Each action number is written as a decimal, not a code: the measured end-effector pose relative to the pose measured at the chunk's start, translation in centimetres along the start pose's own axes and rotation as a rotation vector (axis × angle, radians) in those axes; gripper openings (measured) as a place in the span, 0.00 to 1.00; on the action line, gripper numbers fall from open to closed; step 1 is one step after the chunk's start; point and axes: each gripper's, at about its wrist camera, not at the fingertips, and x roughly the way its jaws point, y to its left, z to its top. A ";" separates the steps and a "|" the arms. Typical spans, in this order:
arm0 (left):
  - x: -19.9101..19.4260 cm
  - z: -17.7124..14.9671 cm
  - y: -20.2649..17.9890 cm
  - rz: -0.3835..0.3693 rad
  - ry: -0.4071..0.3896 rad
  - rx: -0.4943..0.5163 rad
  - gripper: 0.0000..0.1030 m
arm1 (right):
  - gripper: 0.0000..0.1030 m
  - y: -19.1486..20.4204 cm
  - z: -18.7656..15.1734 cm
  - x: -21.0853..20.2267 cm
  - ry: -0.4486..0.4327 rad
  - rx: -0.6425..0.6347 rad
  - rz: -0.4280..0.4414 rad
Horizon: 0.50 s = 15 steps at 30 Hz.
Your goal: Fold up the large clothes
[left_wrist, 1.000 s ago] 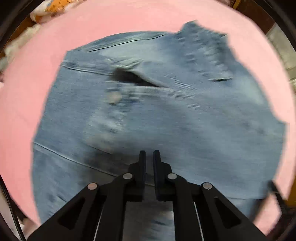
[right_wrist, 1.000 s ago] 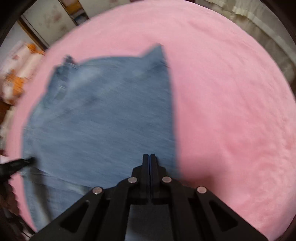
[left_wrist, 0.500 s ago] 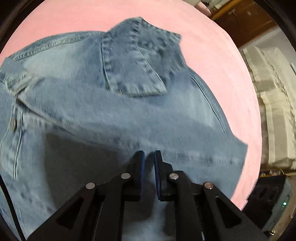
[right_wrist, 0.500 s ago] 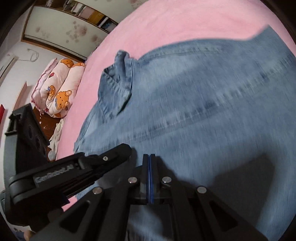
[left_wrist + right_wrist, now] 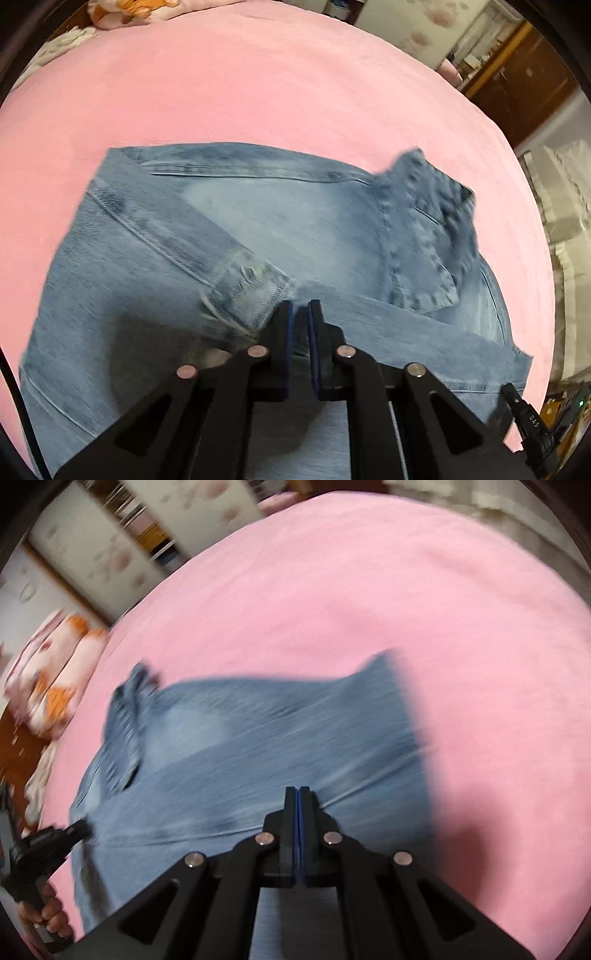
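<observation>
Lying on the pink bedspread [image 5: 258,92], the denim jacket [image 5: 314,229] looked heavy, floppy — best gripped at seams; left gripper [image 5: 299,314] slightly parted at six o'clock, right gripper [image 5: 297,794] pinching denim.

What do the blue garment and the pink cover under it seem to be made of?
The garment looks like denim: faded light-blue twill with visible diagonal weave, stitched seams and a frayed cuff. The pink cover seems a soft, matte cloth, perhaps fleece or plush; blur hides its weave, so that is a guess.

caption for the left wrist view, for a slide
Left gripper over a denim jacket on a pink bedspread.
</observation>
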 end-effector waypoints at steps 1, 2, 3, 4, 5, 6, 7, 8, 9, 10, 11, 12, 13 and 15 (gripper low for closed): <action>0.0 0.1 0.6 -0.022 0.006 -0.004 0.01 | 0.00 -0.5 0.3 -0.4 -0.024 -0.018 -0.062; -0.1 0.0 1.1 -0.045 0.003 -0.006 0.01 | 0.00 -1.0 0.3 -0.7 -0.038 -0.040 -0.129; -0.1 0.0 1.5 -0.046 0.000 -0.002 0.01 | 0.00 -1.5 0.4 -0.8 -0.036 -0.041 -0.172; -0.2 -0.1 1.5 -0.022 0.000 0.012 0.01 | 0.00 -1.9 0.3 -0.9 -0.029 -0.033 -0.190; -0.1 0.1 1.5 -0.013 0.004 0.024 0.01 | 0.00 -2.2 0.2 -1.0 -0.024 -0.021 -0.200; -0.3 0.0 1.2 0.004 0.009 0.040 0.01 | 0.00 -2.4 0.1 -1.1 -0.021 -0.009 -0.214; -0.7 0.0 0.8 0.018 0.012 0.054 0.01 | 0.00 -2.3 0.1 -1.4 -0.022 -0.006 -0.226; -1.0 0.1 0.0 0.019 0.009 0.066 0.01 | 0.00 -2.2 0.0 -1.7 -0.025 0.000 -0.232; -1.6 0.0 -0.4 0.016 0.002 0.078 0.01 | 0.00 -1.9 0.0 -2.4 -0.037 0.014 -0.230; -2.5 -0.1 -0.8 0.008 -0.009 0.092 0.02 | 0.00 -1.8 -0.4 -3.6 -0.051 0.024 -0.221; -2.9 0.1 -1.1 0.004 -0.015 0.098 0.04 | 0.00 -1.6 -0.7 -4.8 -0.071 0.039 -0.200; -3.9 -0.1 -1.1 -0.003 -0.021 0.103 0.06 | 0.00 -1.2 -1.0 -5.6 -0.084 0.048 -0.187; -4.5 -0.2 -1.2 -0.009 -0.021 0.107 0.16 | 0.00 -0.8 -1.4 -6.8 -0.103 0.055 -0.175; -6.2 -0.8 -0.9 -0.017 -0.019 0.124 0.32 | 0.00 0.4 -2.8 -9.2 -0.150 0.061 -0.163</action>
